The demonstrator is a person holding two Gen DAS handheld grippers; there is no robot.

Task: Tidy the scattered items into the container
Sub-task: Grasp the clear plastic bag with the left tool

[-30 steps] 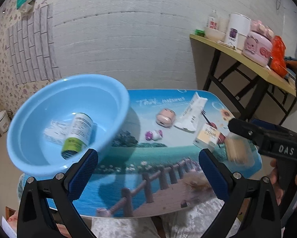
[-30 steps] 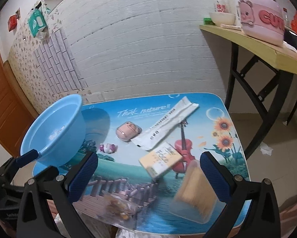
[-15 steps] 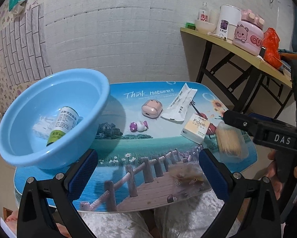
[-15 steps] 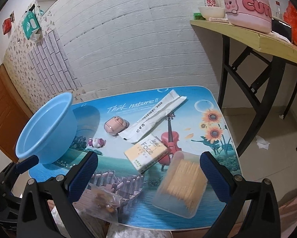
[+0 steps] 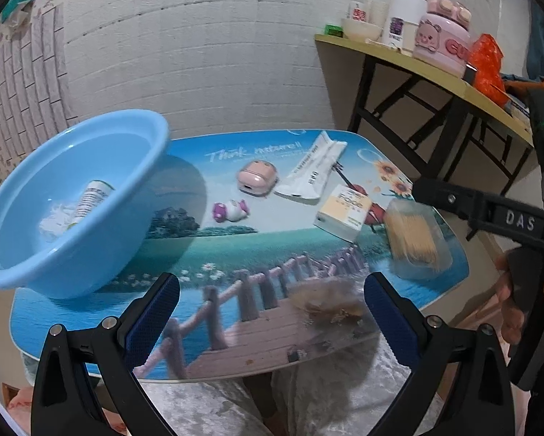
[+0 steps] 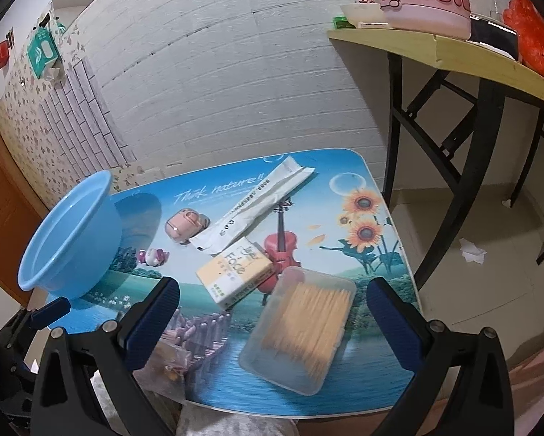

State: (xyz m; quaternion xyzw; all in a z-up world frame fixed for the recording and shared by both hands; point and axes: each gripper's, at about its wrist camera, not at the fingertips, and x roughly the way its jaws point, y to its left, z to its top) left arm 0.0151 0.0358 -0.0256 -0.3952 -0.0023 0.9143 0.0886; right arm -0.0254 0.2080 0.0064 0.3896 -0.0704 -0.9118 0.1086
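Judging by its look, the clear plastic box of wooden sticks (image 6: 297,330) will be light, stiff and rather slick, with thin walls that may flex or pop the lid if squeezed hard; the safest hold is probably across its narrow width, on the two long side walls near the middle, so it does not tip. It is a shallow, rounded rectangular tub, frosted and see-through, packed with pale yellow sticks lying lengthwise. It lies flat on the picture-printed table (image 6: 359,178), well to the right of the blue basin (image 6: 68,232) and on the nearer side, just beside the yellow tissue pack (image 6: 234,272), which sits between it and the basin. The right gripper (image 6: 272,312) hangs over the box with its jaws spread wide and empty; the left gripper (image 5: 272,312) hangs near the table's front edge, nearer than the basin, jaws likewise wide apart and holding nothing. The basin already holds a small bottle (image 5: 90,200) and a white packet (image 5: 54,219).
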